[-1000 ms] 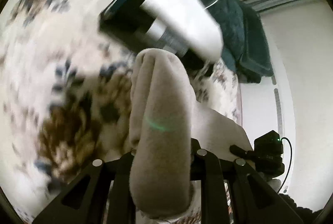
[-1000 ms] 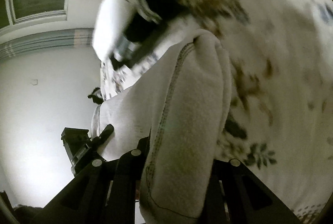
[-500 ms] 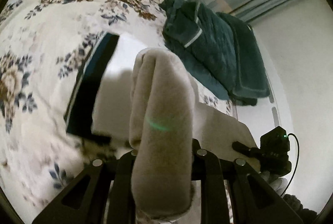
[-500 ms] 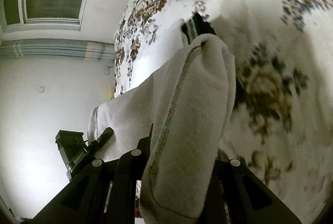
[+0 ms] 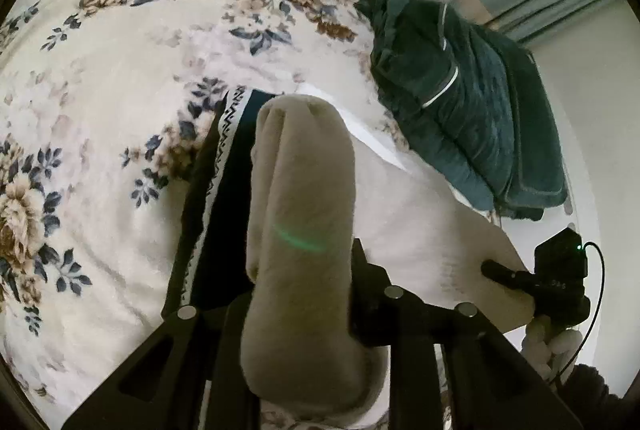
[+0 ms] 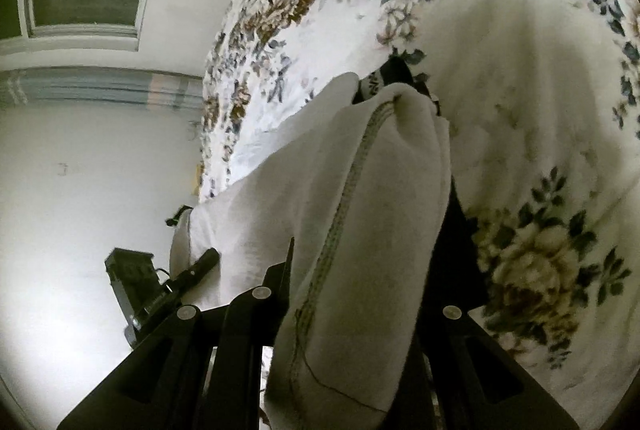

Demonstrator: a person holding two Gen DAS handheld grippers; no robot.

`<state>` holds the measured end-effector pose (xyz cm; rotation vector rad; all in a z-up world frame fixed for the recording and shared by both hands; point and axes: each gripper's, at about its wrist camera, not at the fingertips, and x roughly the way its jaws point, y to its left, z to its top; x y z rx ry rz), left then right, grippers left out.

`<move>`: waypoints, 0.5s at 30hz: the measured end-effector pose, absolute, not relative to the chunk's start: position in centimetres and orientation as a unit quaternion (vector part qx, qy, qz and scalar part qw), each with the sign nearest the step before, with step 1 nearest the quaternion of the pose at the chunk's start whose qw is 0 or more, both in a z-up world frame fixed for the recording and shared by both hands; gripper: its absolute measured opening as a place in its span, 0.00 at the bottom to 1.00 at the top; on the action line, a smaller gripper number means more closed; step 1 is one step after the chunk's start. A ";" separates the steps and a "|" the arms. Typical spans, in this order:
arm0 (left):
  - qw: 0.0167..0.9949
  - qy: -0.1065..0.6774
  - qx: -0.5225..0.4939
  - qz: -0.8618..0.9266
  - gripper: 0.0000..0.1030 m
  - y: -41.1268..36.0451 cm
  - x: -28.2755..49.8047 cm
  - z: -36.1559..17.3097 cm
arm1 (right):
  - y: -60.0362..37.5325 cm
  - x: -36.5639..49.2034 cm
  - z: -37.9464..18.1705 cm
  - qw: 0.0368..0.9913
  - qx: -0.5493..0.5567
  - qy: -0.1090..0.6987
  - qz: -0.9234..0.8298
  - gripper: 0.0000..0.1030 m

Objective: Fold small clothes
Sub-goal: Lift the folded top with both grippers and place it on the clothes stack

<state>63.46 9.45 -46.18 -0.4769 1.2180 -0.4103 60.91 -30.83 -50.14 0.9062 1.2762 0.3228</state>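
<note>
The floral bedspread (image 5: 120, 158) stretches wide and mostly bare to my left; a dark green folded blanket (image 5: 460, 118) bounds its far edge. On it lies a dark garment with a white patterned band (image 5: 224, 166). Over that hangs the cream cloth (image 5: 420, 222), stretched between my grippers. My left gripper (image 5: 300, 270) pinches one bunched corner, its jaws opening; my right gripper (image 6: 360, 270) is clamped on the other, stitched edge up
</note>
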 end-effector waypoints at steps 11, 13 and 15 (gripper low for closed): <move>0.815 0.565 -0.107 -0.077 0.70 9.5 62.5 -43.4 | -29.3 58.0 -47.3 0.740 0.213 0.638 -0.022 0.75; 0.825 0.558 -0.074 -0.055 0.80 9.0 61.6 -42.5 | -28.4 57.2 -46.2 0.753 0.152 0.638 -0.055 0.87; 0.830 0.553 -0.057 -0.046 0.90 8.5 60.7 -41.6 | -27.4 56.1 -44.9 0.760 0.108 0.636 -0.079 0.97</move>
